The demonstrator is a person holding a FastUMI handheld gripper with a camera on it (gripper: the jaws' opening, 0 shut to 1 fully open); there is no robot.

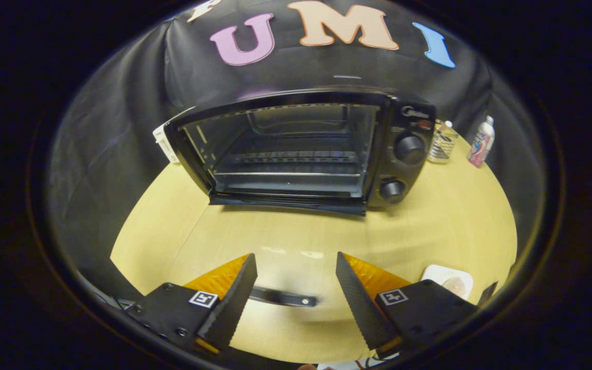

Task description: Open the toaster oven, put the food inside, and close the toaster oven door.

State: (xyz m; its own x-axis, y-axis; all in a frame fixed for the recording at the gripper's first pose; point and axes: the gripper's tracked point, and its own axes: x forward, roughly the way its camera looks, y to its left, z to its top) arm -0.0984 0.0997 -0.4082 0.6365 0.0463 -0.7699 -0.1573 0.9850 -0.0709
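Note:
A black toaster oven (404, 149) stands at the back of the yellow table (455, 221). Its glass door (296, 236) is folded down flat toward me, so the wire rack and bare cavity show. The door's dark handle bar (283, 297) lies low between my fingers, slightly blurred. My gripper (295, 257) hovers over the door's front edge, open, with neither finger touching the handle. The food sits on a small white plate (447, 281) on the table, just right of my right finger.
Right of the oven, near the booth wall, stand a wire holder (442, 145) and a white bottle with a coloured label (482, 141). A white object (161, 145) pokes out behind the oven's left side. Bare tabletop lies on both sides of the open door.

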